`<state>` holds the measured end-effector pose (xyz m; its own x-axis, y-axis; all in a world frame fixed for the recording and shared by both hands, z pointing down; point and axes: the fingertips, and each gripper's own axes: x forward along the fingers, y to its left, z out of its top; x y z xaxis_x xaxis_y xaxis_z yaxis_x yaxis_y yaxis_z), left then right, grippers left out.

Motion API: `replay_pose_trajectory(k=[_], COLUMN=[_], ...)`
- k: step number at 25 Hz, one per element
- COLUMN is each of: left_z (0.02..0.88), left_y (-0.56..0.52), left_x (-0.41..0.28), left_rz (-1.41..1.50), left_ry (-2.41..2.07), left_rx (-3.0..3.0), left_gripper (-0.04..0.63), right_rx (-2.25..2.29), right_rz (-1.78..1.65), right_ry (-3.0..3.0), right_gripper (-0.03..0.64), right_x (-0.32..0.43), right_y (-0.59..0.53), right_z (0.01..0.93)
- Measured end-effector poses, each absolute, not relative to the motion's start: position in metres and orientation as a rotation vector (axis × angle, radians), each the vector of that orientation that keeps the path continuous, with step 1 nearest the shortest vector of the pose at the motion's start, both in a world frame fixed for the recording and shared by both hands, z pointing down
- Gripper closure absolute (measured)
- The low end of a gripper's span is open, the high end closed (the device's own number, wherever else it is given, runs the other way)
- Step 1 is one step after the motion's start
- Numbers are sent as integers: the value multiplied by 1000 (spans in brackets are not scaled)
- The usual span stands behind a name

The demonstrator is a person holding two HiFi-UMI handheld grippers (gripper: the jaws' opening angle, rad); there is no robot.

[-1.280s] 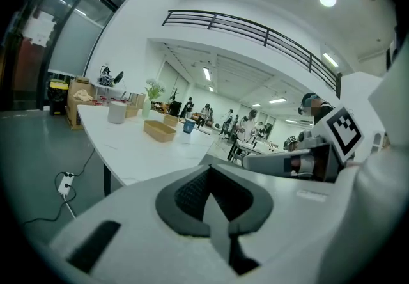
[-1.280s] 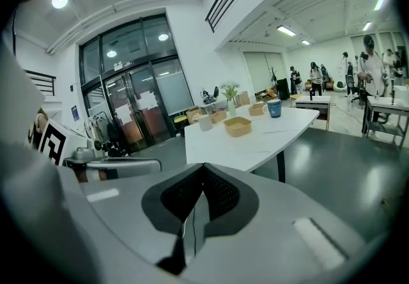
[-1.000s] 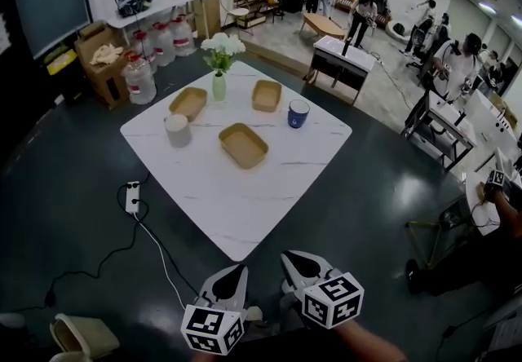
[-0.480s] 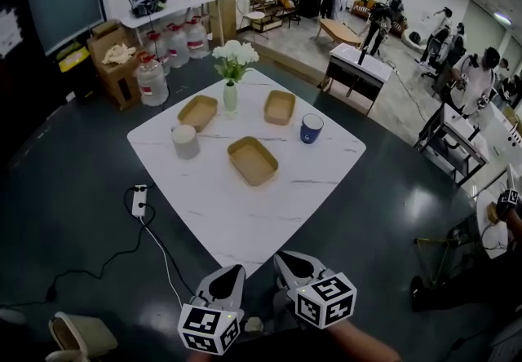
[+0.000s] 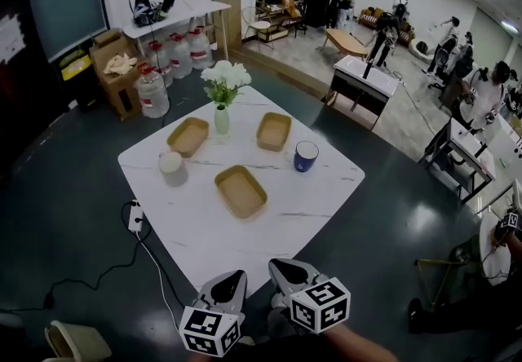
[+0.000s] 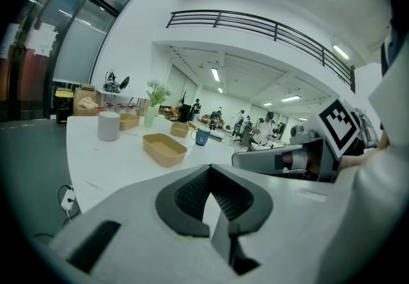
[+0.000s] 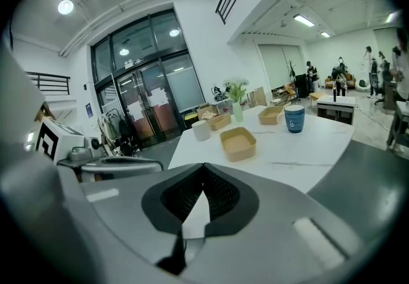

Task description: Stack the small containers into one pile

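1. Tan containers, three in all, lie apart on the white marble desk, and none sits inside another.
2. The middle container is closest to the person. The left container and the right container lie further back.
3. A vase with white flowers stands between the two far containers.
4. A blue cup stands to the right of the middle container, and a pale cup stands to its left.
5. The left gripper hangs off the near corner of the desk, its jaws pressed together with nothing between them.
6. The right gripper is just beside it, its jaws also pressed together and empty.
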<state>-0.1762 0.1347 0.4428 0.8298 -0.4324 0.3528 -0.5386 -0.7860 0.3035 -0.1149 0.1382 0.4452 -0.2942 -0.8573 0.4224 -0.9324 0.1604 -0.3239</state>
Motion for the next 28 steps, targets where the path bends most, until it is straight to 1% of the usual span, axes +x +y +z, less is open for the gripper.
replay_pose_trajectory(k=[6, 14, 20, 28], left_z=[450, 456, 461, 460], left_y=[109, 85, 73, 63], left_x=[-129, -89, -77, -79], left_rz=[391, 407, 430, 439], left_ry=[-745, -808, -867, -854], left_rx=[2604, 2569, 2545, 2563], left_gripper=[597, 597, 597, 597], right_rx=[1757, 1690, 1638, 1586], right_rz=[825, 844, 830, 850], right_ry=[-2275, -2309, -2316, -2334], right_gripper=[617, 617, 617, 617], right_x=[-64, -20, -6, -20], right_y=[112, 88, 77, 63], right_z=[454, 460, 468, 467])
